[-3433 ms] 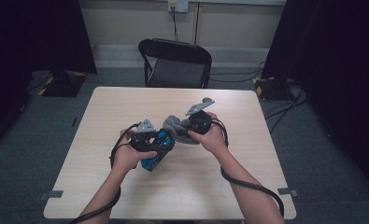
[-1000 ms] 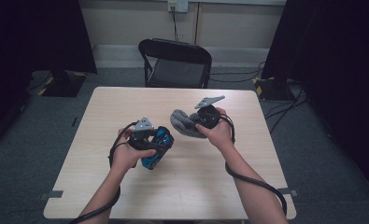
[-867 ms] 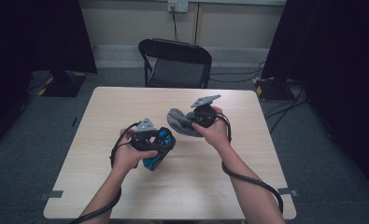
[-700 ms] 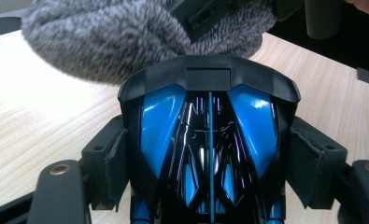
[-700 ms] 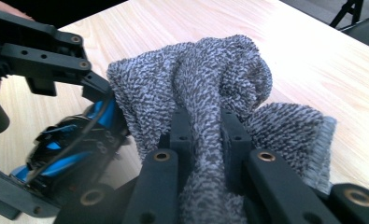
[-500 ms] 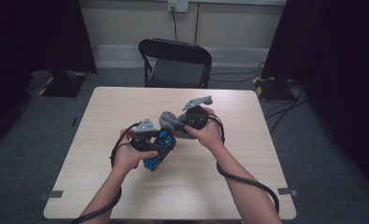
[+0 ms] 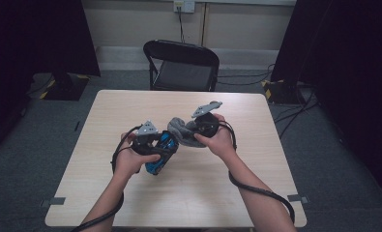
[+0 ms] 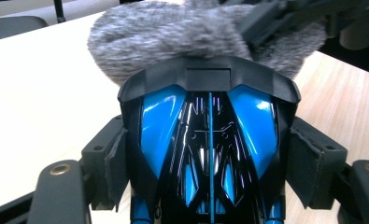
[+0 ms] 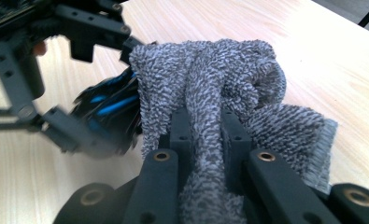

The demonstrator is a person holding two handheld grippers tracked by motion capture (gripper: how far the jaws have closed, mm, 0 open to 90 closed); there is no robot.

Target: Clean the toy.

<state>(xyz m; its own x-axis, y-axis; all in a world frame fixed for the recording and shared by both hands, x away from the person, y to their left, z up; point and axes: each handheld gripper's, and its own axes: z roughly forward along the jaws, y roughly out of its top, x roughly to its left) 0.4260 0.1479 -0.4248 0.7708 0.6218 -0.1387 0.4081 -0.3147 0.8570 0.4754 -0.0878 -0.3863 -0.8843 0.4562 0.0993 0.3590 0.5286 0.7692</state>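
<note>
My left gripper (image 7: 155,146) is shut on a glossy blue and black plastic object (image 7: 160,153) and holds it just above the table's middle. In the left gripper view the pads (image 8: 114,163) press on both sides of the blue object (image 8: 210,140). My right gripper (image 7: 192,129) is shut on a bunched grey cloth (image 7: 179,127). The cloth (image 9: 219,84) lies against the front end of the blue object (image 9: 109,105). From the left gripper view, the cloth (image 8: 173,37) sits fuzzy on the object's black nose.
A light wooden table (image 7: 130,111) carries the work. A black folding chair (image 7: 183,67) stands behind its far edge. Cables (image 7: 256,186) trail from both grippers over the table's front. Dark curtains flank the room.
The right gripper has shifted a little to the left with the cloth, bringing it against the blue object. The left hand has kept still.
</note>
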